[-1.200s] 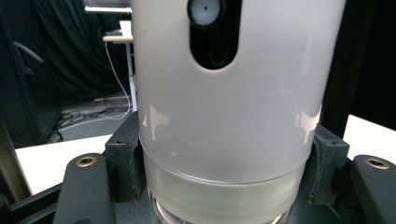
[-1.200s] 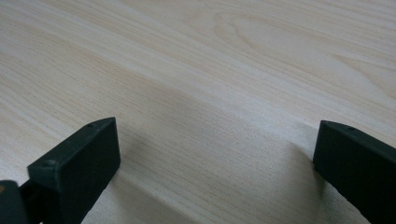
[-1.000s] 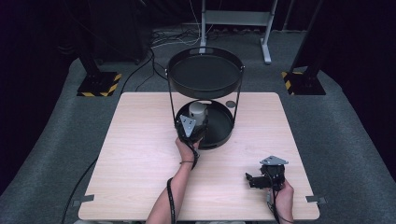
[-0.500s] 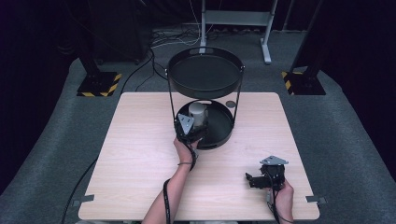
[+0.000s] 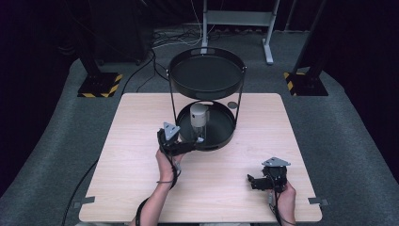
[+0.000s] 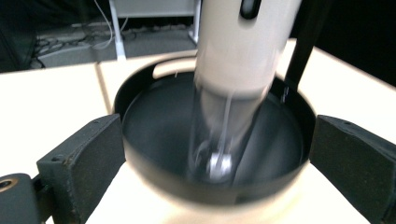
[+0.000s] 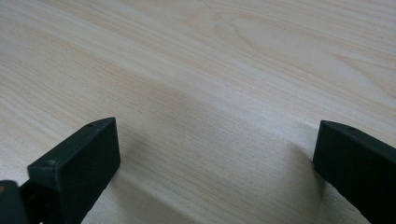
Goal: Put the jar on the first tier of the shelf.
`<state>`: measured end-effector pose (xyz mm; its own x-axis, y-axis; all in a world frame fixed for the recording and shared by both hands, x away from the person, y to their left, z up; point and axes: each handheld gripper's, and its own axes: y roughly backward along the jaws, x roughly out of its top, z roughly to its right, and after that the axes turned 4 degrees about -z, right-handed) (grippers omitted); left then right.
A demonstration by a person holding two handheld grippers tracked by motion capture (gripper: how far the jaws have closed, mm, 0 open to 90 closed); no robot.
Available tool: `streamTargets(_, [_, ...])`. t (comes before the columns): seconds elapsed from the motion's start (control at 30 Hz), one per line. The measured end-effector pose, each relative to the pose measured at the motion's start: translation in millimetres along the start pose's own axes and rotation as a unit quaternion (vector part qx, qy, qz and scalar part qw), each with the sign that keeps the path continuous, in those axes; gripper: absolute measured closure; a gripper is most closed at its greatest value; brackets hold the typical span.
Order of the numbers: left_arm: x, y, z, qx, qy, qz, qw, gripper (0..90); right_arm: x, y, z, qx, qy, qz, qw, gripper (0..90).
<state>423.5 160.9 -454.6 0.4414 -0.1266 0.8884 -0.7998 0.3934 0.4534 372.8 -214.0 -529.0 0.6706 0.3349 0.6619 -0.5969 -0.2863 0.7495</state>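
Left gripper [image 5: 196, 141] pulled back toward person since earlier frames, jaws just opened, nothing between them now. White-capped clear bottle [image 5: 198, 121] released, upright just ahead of jaws on lower tray [image 5: 226, 136] of two-tier stand [image 5: 207, 77]: apparently set down there. Right gripper [image 5: 254, 181] unmoved, jaws wide, empty, resting over table [image 5: 131, 188]. No readable writing anywhere.

high cam overhead facing fwd/down, left gripper cam close on lower tray [image 6: 154, 154], shared w/ high view
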Motion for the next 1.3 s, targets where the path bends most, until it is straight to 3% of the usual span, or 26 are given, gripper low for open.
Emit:
streamTargets(0.27, [-47.8, 35.1, -28.8, 0.016, 0.014, -0.039, 0.999, 2.6, 0.0, -0.1, 0.0, 0.001, 0.002, 0.0, 1.0, 0.0])
streamTargets(0.53, [-88.5, 59.4, -47.6, 0.05, 0.009, -0.098, 0.9939, 1.7, 0.0, -0.1, 0.1, 0.001, 0.002, 0.0, 1.0, 0.0])
streamTargets(0.77, [-104.7, 66.7, -50.0, 0.073, -0.008, -0.136, 0.988, 1.5, 0.1, -0.1, 0.1, 0.002, 0.002, 0.0, 1.0, 0.0])
streamTargets(0.87, [-111.6, 64.5, -50.7, 0.072, -0.005, -0.152, 0.9858, 1.4, 0.0, -0.1, 0.1, 0.001, 0.002, 0.0, 1.0, 0.0])
streamTargets(0.97, [-111.8, 65.0, -50.6, 0.075, -0.007, -0.149, 0.986, 1.4, 0.0, -0.1, 0.1, 0.001, 0.002, 0.0, 1.0, 0.0])
streamTargets(1.3, [-111.3, 60.0, -50.8, 0.071, -0.011, -0.179, 0.9812, 0.4, -0.1, 0.0, -0.1, 0.001, 0.002, 0.001, 1.0, 0.0])
